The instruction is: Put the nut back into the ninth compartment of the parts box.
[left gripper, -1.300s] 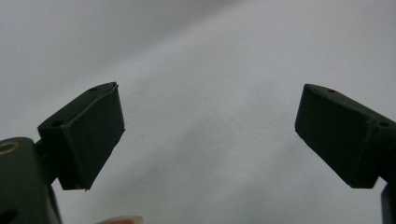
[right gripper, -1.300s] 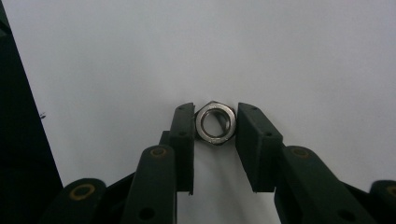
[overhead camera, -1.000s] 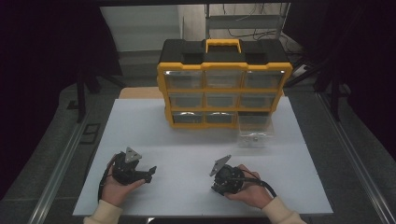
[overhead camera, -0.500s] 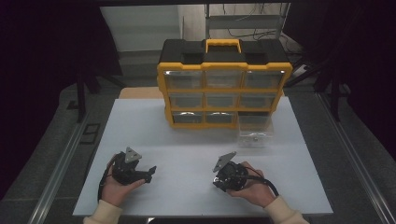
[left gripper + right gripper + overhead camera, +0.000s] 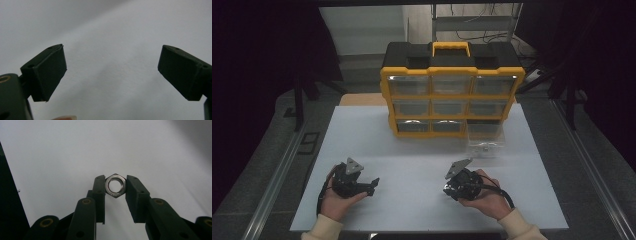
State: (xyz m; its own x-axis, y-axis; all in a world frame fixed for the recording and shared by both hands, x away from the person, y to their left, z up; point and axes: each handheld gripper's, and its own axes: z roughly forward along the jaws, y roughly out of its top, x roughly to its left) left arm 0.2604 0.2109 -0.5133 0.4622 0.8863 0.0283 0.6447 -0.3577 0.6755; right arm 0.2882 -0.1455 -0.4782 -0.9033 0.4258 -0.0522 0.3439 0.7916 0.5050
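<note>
Above the table [image 5: 362,130], the high view has the right gripper [image 5: 451,186] low over the white surface, well apart from the yellow organizer [image 5: 452,95] and the clear drawer [image 5: 484,142] pulled out before it; the left gripper [image 5: 371,184] rests idle. Along the left gripper view, its 2 jaws stand wide and empty. Along the right gripper view, the jaws pinch a steel hex nut [image 5: 115,185] at their very tips. That thin hold risks the nut twisting out and rolling away if the hand tilts.
</note>
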